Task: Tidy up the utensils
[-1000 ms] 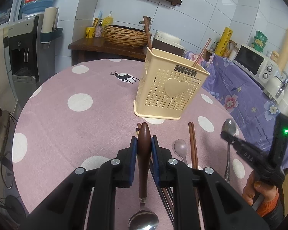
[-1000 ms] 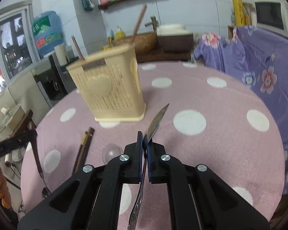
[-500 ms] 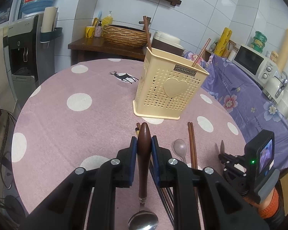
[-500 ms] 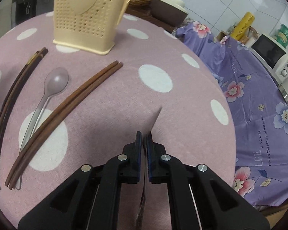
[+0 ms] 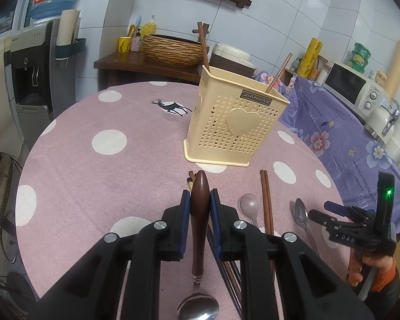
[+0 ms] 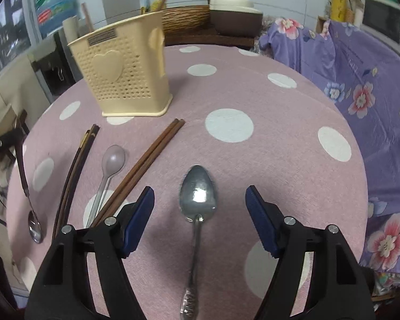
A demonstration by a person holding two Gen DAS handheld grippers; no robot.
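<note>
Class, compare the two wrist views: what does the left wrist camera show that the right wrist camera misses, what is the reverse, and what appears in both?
Left wrist only: the deer print on the cloth.

Right wrist only: the silver spoon's patterned handle end, lying between the right gripper's open jaws, which have just been opening.

Both: the cream utensil holder, the pink spoon, the brown chopsticks, and the wooden-handled spoon clamped in the left gripper.

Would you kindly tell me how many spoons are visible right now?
3: a wooden-handled metal spoon clamped in the left tongs, a pale plastic spoon between the chopstick pairs, and a steel spoon lying between the open right tongs.
</note>
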